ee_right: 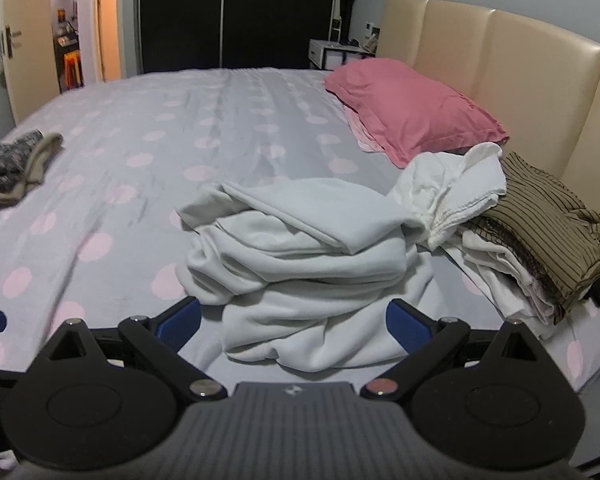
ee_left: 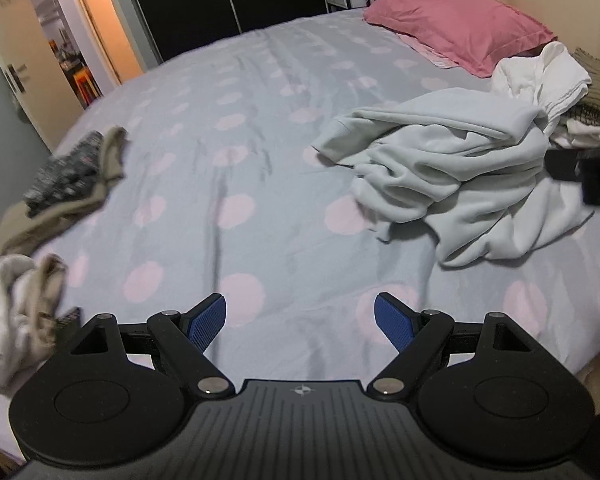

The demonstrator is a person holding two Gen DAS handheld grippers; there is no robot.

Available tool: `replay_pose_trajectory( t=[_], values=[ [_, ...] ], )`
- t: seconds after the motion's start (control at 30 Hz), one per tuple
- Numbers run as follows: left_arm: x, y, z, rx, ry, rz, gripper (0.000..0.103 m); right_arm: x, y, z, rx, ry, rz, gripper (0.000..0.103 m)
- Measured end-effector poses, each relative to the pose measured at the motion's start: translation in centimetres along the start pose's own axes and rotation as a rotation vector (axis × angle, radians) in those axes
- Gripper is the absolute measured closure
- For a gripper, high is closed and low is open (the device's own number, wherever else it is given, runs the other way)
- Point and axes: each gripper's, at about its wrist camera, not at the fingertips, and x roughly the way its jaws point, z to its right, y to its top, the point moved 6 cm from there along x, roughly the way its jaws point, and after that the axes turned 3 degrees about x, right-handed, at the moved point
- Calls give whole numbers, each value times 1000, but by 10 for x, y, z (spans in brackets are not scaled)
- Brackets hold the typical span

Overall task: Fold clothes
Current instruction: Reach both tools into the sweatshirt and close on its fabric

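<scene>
The pale grey garment [ee_right: 308,256] is lying crumpled in a heap on the spotted bedsheet [ee_right: 148,128], with no fold made in it as far as the frames show. In the right wrist view it is sitting dead ahead at 12 o'clock, its near hem just in front of the right gripper [ee_right: 294,320], whose blue fingers are standing wide apart and gripping nothing. The left gripper [ee_left: 300,320] is hovering over bare sheet, its jaws likewise spread wide and empty; from there the heap is lying at about 2 o'clock.

More work seems to be waiting: a white garment [ee_right: 452,184] and a brown striped garment [ee_right: 548,220] are piled at 2 o'clock beside the heap, touching it. At 10 o'clock a dark patterned and tan bundle [ee_right: 16,168] is resting near the bed's far-left side, and a whitish bundle [ee_left: 16,312] is lying at 9 o'clock by the left gripper. Whether any of these are already folded is hard to tell.

The middle of the bed is offering open room for spreading cloth. The headboard [ee_right: 520,72] and pink pillow [ee_right: 412,116] are closing off the 1 to 3 o'clock side.
</scene>
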Motion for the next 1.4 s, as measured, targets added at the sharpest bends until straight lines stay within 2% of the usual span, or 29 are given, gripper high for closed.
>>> replay_pose_trajectory(
  t=[0.27,0.47,0.6,0.67,0.77,0.93,1.13,1.27,1.4],
  values=[
    [-41,13,-4,-2,-18,24,21,-31,13,18,43,92,63,1],
    [-45,18,11,24,-28,41,21,-37,19,20,1,116,75,1],
    [-33,33,31,98,-72,51,21,-34,30,29,-16,220,95,1],
    [-25,43,42,124,-75,68,21,-23,38,37,-40,220,94,1],
    [-5,59,59,134,-103,81,21,5,46,52,-64,160,75,1],
    [40,78,87,166,-111,94,21,63,44,76,-15,111,-41,1],
    [97,83,109,124,-120,100,21,121,33,92,-41,48,-113,1],
    [121,82,123,125,-120,115,21,157,29,101,-22,50,-134,1],
    [142,86,141,149,-120,128,21,184,26,104,-1,88,-144,1]
  ],
)
